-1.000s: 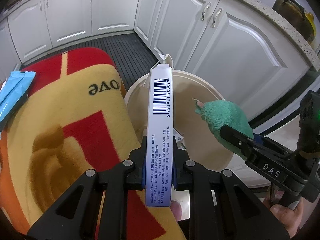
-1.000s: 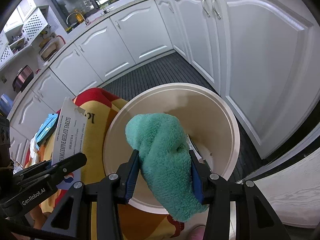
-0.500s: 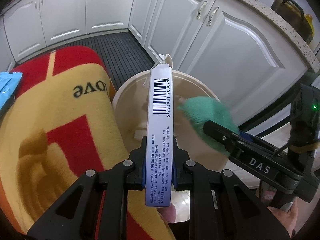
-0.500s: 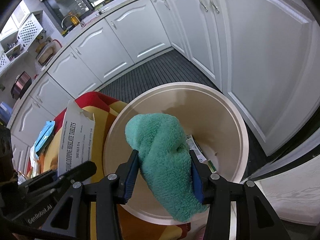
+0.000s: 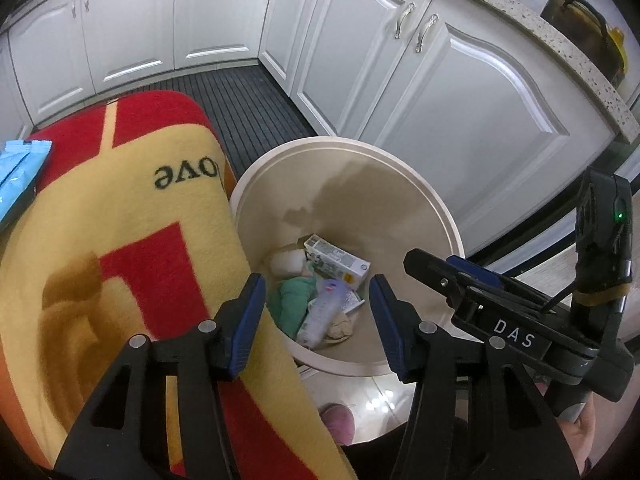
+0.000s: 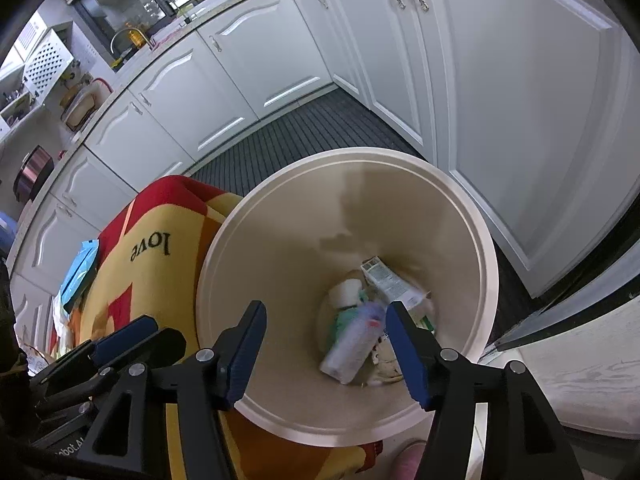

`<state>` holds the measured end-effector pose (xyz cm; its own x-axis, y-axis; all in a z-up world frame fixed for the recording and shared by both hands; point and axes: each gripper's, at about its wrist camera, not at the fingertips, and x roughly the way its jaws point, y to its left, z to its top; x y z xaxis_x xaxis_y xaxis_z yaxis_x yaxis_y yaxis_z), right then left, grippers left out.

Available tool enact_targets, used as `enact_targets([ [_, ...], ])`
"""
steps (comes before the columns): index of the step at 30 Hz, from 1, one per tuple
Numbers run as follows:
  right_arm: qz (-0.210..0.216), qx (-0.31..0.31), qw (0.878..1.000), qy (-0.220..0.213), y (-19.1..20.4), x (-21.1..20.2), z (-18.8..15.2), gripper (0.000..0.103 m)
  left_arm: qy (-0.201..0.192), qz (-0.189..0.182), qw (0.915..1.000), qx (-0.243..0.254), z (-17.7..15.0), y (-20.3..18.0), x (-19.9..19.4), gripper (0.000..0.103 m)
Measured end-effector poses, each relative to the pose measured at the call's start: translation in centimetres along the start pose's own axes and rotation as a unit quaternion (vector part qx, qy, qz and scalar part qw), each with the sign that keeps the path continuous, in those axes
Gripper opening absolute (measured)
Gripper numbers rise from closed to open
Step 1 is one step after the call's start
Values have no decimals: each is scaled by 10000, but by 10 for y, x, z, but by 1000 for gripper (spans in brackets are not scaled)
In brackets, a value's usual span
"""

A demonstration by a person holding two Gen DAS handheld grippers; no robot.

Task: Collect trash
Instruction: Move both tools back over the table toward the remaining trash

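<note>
Trash (image 5: 316, 280) down at the bottom of the round cream bin (image 5: 440, 208), near its middle, all in a heap and held by nothing. Nearest, left gripper (image 5: 316, 292) over the bin's near rim, blue pads spread apart, just been opening, nothing between them but air and the heap far below. Right gripper (image 6: 326, 322) over the bin too, pads spread apart as well, just been opening, also pinching nothing. Both side by side, close but not touching. Down in the heap: green fuzzy cloth (image 5: 294, 304) on the left, pale box with purple print (image 5: 322, 312) tilted across it, crumpled brown paper (image 5: 340, 326) at the near side, white ball (image 5: 289, 261) and green-and-white carton (image 5: 336, 260) at the far side. Red and yellow blanket (image 5: 120, 220) with the word "love" on it, right against the bin's left rim. Blue packet (image 5: 16, 176) on the blanket's far left edge. Past the bin, dark ribbed floor mat (image 5: 248, 100). Farthest back, white cupboards (image 5: 460, 92) all around, with a dark pot (image 5: 584, 32) up on the speckled counter.
</note>
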<state>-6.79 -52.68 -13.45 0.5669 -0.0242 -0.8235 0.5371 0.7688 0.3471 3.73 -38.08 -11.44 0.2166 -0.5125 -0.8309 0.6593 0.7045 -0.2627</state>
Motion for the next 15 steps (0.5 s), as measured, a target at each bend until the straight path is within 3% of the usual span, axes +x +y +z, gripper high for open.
enact_targets([
  [5,7,-31,10000,1,2,-2,-3,65,-63,88,9999,-17,-2,0,-8,52],
  [15,74,-141,9998,-73,13,-15,-8,67,-414,625,9971,-115,-21,15,-53,52],
])
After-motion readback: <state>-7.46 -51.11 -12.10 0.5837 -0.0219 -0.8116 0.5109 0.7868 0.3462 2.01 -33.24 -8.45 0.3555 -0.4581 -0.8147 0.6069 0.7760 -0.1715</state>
